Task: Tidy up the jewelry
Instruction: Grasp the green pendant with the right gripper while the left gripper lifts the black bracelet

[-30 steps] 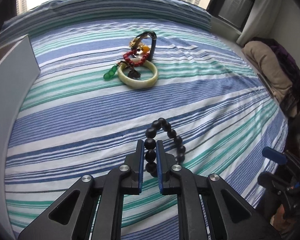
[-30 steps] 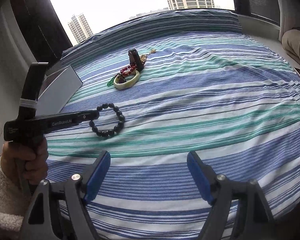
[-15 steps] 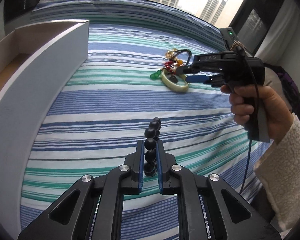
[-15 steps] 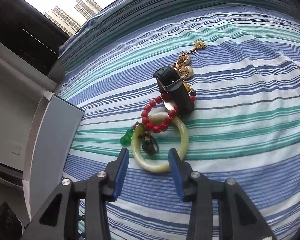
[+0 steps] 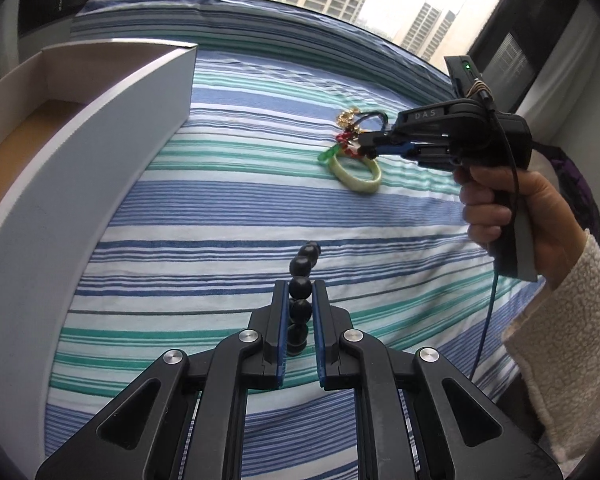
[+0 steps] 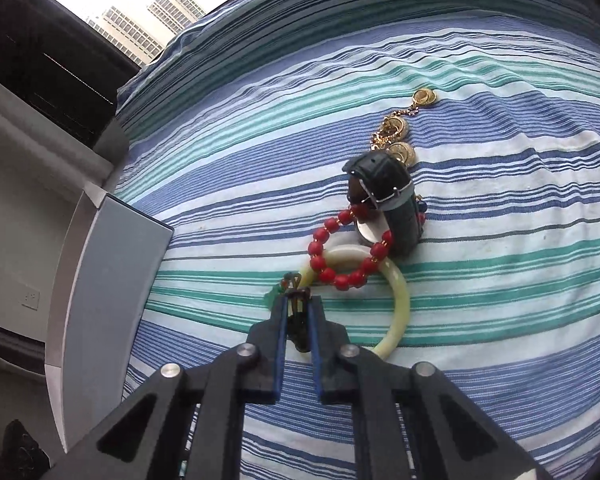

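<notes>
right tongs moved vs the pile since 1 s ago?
Yes. The right tongs came forward to the jewelry pile and shut on the dark pendant by the pale bangle.

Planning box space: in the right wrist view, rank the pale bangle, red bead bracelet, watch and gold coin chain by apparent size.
1. pale bangle, partly hidden
2. and 3. watch and red bead bracelet, too alike to separate
4. gold coin chain, farther away, so unsure

Glossy black beads (image 5: 300, 280), a smooth pale bangle (image 6: 396, 300) and shiny gilt discs (image 6: 398, 128) are seen on matt striped cloth (image 6: 480, 280) — woven, slightly creased.
</notes>
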Tool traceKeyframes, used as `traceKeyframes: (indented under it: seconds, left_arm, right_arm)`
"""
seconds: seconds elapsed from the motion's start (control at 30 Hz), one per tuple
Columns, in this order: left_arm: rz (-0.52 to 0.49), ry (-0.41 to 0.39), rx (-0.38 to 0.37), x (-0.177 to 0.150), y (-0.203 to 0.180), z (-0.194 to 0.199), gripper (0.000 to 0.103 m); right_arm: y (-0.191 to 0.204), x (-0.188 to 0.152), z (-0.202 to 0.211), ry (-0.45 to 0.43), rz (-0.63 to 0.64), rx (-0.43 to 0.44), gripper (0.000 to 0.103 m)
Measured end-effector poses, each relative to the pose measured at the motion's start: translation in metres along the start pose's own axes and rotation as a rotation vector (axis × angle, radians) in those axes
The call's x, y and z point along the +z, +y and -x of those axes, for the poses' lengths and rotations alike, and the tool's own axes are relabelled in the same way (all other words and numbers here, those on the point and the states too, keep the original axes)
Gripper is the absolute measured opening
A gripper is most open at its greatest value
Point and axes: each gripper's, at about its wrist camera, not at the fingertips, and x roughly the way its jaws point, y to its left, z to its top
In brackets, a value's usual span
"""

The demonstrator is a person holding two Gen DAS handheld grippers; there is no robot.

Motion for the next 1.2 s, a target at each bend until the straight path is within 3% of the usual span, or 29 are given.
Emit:
traceKeyframes:
  seconds: [0.17,0.27,0.53,0.9,1.03,1.2]
  left_arm:
    - [-0.001,-0.054,-0.010,0.004,-0.010,0.028,0.009]
    - [0.010,-0.084,-0.024,0.007,-0.012,0.050,0.009]
    - [0.038,-0.158,-0.026,0.012,-0.004,0.105,0.009]
    - [0.094,-0.253,0.027,0.005,0.030,0.163,0.009]
    - [0.115,-0.275,0.069,0.003,0.045,0.178,0.009]
    - [0.149,-0.273,0.079,-0.006,0.059,0.181,0.009]
  right_arm:
    - [0.022,-0.012,0.053,-0.079,0.057,0.050,0.011]
    - [0.042,-0.025,0.078,-0.118,0.133,0.004,0.011]
    - [0.089,-0.074,0.120,-0.137,0.291,0.027,0.010]
    - [0.166,-0.105,0.133,-0.137,0.456,0.103,0.006]
    - [0.183,-0.105,0.130,-0.146,0.481,0.095,0.005]
    - [0.163,-0.109,0.084,0.027,0.416,0.006,0.020]
